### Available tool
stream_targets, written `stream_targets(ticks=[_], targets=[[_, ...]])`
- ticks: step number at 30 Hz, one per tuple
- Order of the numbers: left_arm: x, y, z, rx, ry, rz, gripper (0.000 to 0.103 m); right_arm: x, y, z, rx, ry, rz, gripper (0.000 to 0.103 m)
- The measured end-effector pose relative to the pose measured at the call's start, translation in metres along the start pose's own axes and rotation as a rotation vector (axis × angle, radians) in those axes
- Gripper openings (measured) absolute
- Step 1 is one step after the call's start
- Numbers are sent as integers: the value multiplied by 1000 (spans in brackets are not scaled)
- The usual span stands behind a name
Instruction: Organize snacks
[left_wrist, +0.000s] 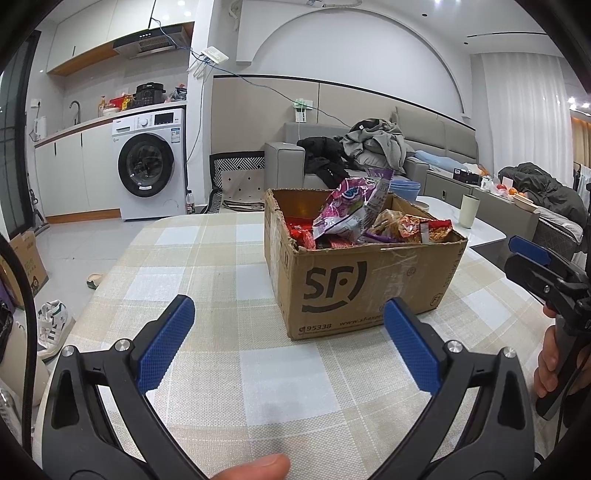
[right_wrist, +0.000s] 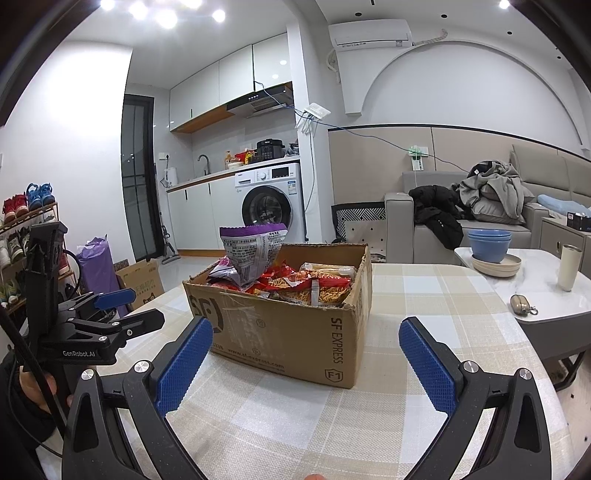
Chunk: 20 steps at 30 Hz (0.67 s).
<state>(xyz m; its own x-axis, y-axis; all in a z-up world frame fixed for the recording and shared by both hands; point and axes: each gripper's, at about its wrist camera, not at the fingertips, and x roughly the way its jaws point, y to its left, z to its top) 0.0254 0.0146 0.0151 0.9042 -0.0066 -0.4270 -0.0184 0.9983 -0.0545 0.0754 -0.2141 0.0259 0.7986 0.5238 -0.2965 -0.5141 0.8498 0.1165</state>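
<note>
Left gripper: both blue-padded fingers are spread wide apart over the checked tablecloth, with nothing between them. Right gripper: fingers likewise spread wide, holding nothing.

Task item: an open SF Express cardboard box stands on the tablecloth. In the left wrist view it lies at 1 o'clock, just beyond the fingertips. In the right wrist view the box lies at 12 o'clock, between and beyond the two fingers. The box rim is torn and ragged. It is filled above the rim with snack packets: a purple-and-silver snack bag stands upright at the top, with red packets and orange noodle-snack packets beneath it.

View differences:
- The left wrist view shows the "SF" logo face of the box, and the right gripper at 3 o'clock, well apart from the box. A white sneaker lies on the floor at 9 o'clock.
- The right wrist view shows the "SF EXPRESS" side panel and the printed back of the snack bag. The left gripper appears at 9 o'clock. A shoe rack stands beyond it. At 3 o'clock, a white marble table carries stacked blue bowls and a cream tumbler.

Far field, both views: a washing machine and a grey sofa piled with clothes.
</note>
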Motion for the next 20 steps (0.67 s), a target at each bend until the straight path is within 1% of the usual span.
stream_targets(ticks=[20], targets=[[4,0,-1,-11,5,5,102,0,0,0,-1,0,0,103]])
